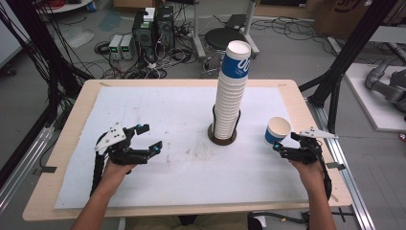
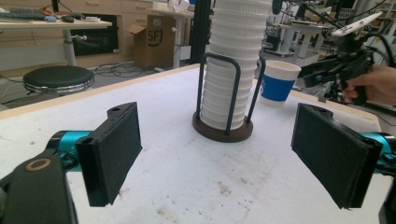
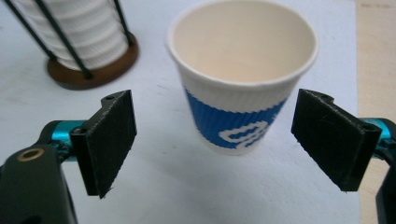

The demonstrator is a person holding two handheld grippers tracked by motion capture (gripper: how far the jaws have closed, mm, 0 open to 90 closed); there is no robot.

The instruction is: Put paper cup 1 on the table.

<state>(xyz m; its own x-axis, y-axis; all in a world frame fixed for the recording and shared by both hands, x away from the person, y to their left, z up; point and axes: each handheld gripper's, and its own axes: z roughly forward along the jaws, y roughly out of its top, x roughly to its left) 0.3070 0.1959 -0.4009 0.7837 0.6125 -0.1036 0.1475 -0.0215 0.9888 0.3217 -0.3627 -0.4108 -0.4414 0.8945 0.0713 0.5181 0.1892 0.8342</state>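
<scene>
Blue-banded white paper cup [image 1: 277, 130] stands upright at right of centre in the high view, apart from the tall stack of white ribbed cups [image 1: 231, 93] in its dark wire holder [image 1: 222, 136]. Right gripper [image 1: 283, 144] sits just below it, jaws spread wide and clear of the cup walls, likely a release. Left gripper [image 1: 149, 138], lower left, also open and empty, idle.
</scene>
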